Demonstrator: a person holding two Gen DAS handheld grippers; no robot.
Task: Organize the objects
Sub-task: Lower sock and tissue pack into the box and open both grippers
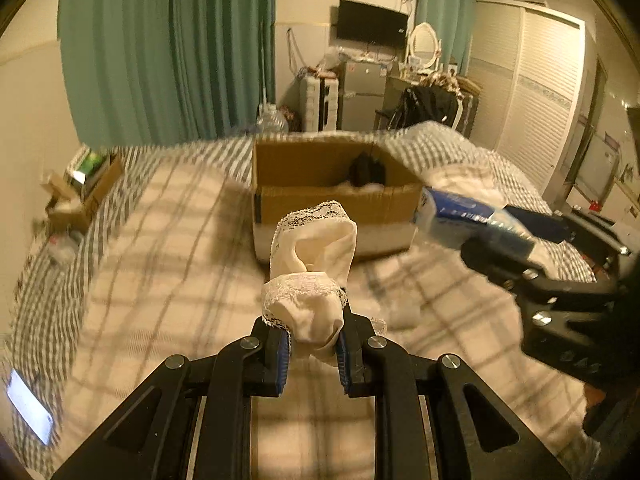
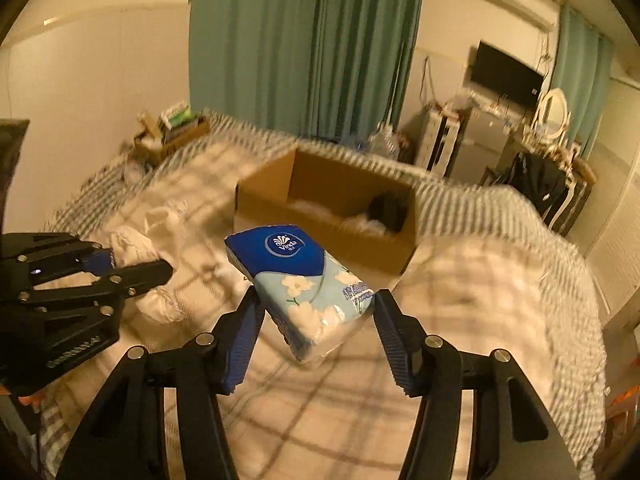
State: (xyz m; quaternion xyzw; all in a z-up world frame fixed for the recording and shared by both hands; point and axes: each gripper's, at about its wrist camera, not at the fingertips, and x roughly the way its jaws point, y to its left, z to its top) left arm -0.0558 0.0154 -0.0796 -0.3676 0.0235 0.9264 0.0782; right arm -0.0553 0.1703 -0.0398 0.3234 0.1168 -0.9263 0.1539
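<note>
1. Left hand-held gripper (image 1: 313, 344): closed on a cream lace-trimmed garment (image 1: 314, 268), held above the bed (image 1: 160, 240).
2. Right hand-held gripper (image 2: 316, 320): fingers pinch a blue tissue pack (image 2: 304, 280), its long axis pointing ahead.
3. Cardboard box (image 1: 332, 200): straight ahead of both, open-topped, something dark inside. Right looks nearer, though blur obscures this.

A bed (image 1: 160, 248) with a checked cover filled the warmly lit room. Green curtains (image 1: 168, 48) hung on cream walls; a dark television (image 1: 372, 24), oval mirror (image 1: 424, 42) and louvred white wardrobe (image 1: 536, 92) stood beyond.
</note>
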